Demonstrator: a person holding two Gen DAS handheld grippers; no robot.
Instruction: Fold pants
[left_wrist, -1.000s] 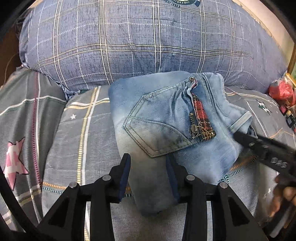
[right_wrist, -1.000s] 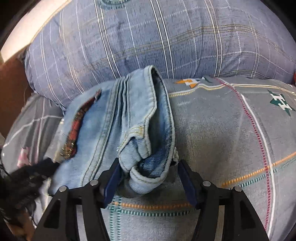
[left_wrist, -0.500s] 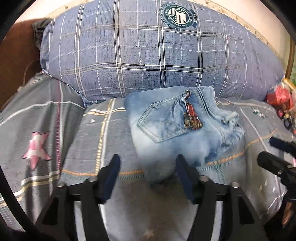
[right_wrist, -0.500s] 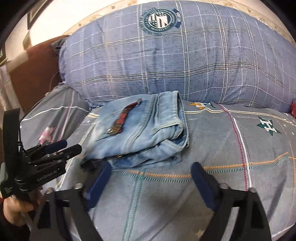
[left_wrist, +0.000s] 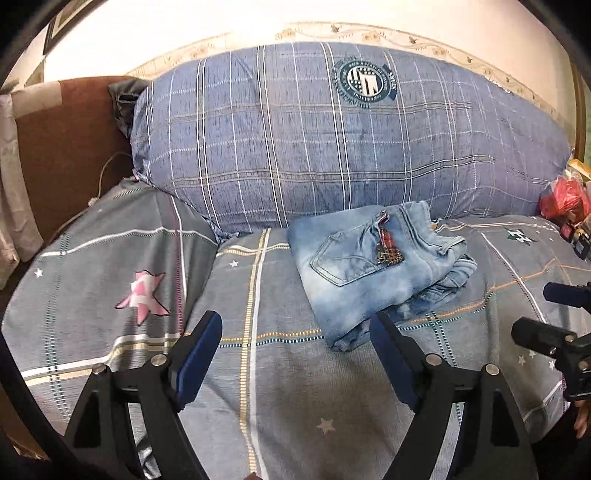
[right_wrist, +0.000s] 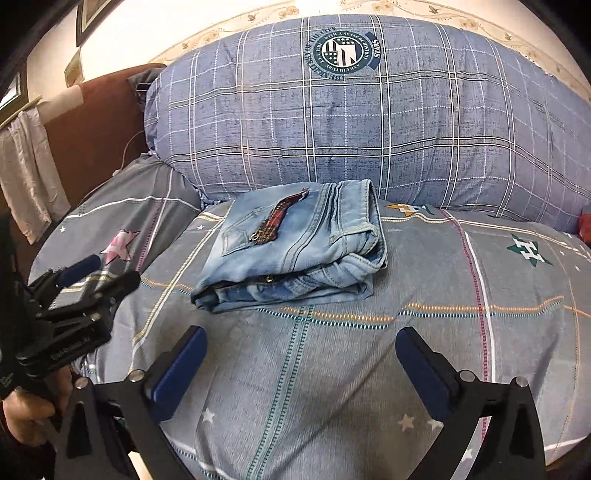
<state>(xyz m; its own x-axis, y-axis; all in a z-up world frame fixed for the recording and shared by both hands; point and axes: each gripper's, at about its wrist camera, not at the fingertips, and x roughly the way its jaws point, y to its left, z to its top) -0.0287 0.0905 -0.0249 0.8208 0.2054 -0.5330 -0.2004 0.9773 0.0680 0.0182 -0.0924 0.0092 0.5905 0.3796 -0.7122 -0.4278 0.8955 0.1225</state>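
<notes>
On a bed with a plaid quilt (left_wrist: 258, 369), the folded pants (left_wrist: 369, 266) are seen lying ahead of and apart from the left tongs (left_wrist: 295, 347) and right tongs (right_wrist: 301, 354), both spread and empty; soft, fairly heavy denim is judged best gripped at the thick folded edge.

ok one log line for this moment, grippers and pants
left gripper: open, empty | right gripper: open, empty | light blue denim pants: folded bundle on grey patterned bedspread, touched by neither gripper
</notes>
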